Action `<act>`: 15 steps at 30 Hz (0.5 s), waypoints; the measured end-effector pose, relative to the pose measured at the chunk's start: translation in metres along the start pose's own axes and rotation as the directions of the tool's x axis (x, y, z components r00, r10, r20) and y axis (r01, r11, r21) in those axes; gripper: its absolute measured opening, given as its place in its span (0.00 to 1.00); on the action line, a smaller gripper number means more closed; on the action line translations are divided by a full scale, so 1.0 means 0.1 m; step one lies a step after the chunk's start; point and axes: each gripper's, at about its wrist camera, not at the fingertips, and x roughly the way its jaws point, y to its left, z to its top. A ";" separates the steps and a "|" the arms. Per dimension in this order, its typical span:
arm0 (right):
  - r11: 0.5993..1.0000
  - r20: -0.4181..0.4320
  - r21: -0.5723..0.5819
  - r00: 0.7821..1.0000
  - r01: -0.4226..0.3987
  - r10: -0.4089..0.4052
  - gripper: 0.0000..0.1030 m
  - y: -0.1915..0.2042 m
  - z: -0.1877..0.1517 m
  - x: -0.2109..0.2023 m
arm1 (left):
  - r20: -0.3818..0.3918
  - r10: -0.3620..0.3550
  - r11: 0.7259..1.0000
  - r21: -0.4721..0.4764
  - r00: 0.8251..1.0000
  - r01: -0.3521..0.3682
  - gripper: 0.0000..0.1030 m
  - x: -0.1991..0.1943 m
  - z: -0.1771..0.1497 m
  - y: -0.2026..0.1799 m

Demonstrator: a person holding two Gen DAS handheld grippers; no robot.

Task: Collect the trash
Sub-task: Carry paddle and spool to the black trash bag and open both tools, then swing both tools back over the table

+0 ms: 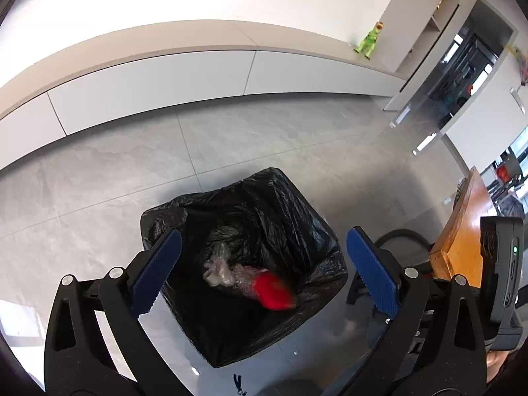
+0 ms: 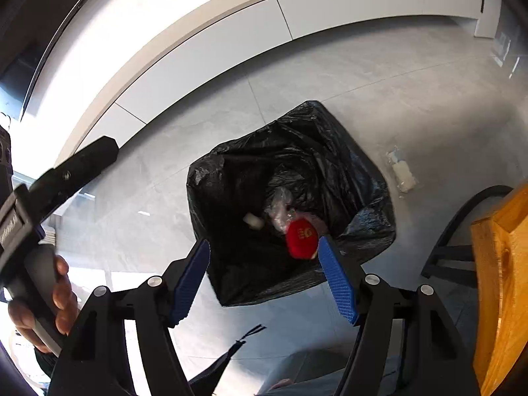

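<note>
**Q:** Black plastic fills most of both views; what is it?

**A:** It is a crinkled, glossy black liner over a square trash bin (image 1: 250, 217) standing on a grey tiled floor (image 1: 99, 178). Both cameras look down into its mouth.

**Q:** What trash is inside?

**A:** A bright red, rounded item (image 2: 302, 237), blurred, with pale markings on its face in the right wrist view. Beside it is crumpled clear plastic wrap (image 1: 219, 269), and the right view also shows a small white piece (image 2: 253, 221). All are inside the liner, low in the bin.

**Q:** And the tongs?

**A:** The left gripper (image 1: 264, 270) has its blue ribbed pads spread wide with nothing between them. The right gripper (image 2: 264, 280) is also parted and holds nothing; the red item sits beyond its pads, inside the bin.

**Q:** Anything outside the bin?

**A:** A white scrap of wrapping (image 2: 401, 171) lies on the floor just beside the bin. An orange wooden table edge (image 2: 501, 264) is at the right, and a hand (image 2: 49, 307) grips the left tool's handle.
</note>
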 end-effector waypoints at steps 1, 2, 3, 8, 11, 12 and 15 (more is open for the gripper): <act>1.000 0.005 -0.001 1.000 0.001 -0.001 0.67 0.02 0.04 0.00 | 0.002 -0.003 1.000 0.002 1.000 0.003 0.94 -0.01 0.01 0.00; 1.000 0.012 0.000 1.000 -0.001 0.001 0.67 -0.01 0.01 -0.04 | 0.004 -0.007 1.000 0.007 1.000 0.007 0.94 -0.03 0.01 -0.01; 1.000 0.019 0.000 1.000 -0.001 0.001 0.67 0.00 0.03 -0.03 | 0.007 -0.010 1.000 0.011 1.000 0.010 0.94 -0.03 0.00 -0.03; 1.000 0.064 0.003 0.998 0.012 -0.012 0.67 -0.11 -0.07 -0.15 | 0.021 -0.040 0.997 0.066 0.999 0.038 0.94 -0.10 -0.04 -0.29; 1.000 0.092 0.017 0.996 0.013 -0.014 0.67 -0.23 -0.18 -0.27 | 0.029 -0.063 0.992 0.111 0.998 0.059 0.94 -0.17 -0.06 -0.52; 1.000 0.104 0.019 0.994 0.016 -0.018 0.67 -0.28 -0.22 -0.32 | 0.031 -0.070 0.990 0.127 0.997 0.066 0.94 -0.18 -0.08 -0.59; 0.999 0.141 0.030 0.990 0.026 -0.030 0.67 -0.39 -0.32 -0.50 | 0.030 -0.101 0.975 0.200 0.994 0.093 0.94 -0.24 -0.10 -0.90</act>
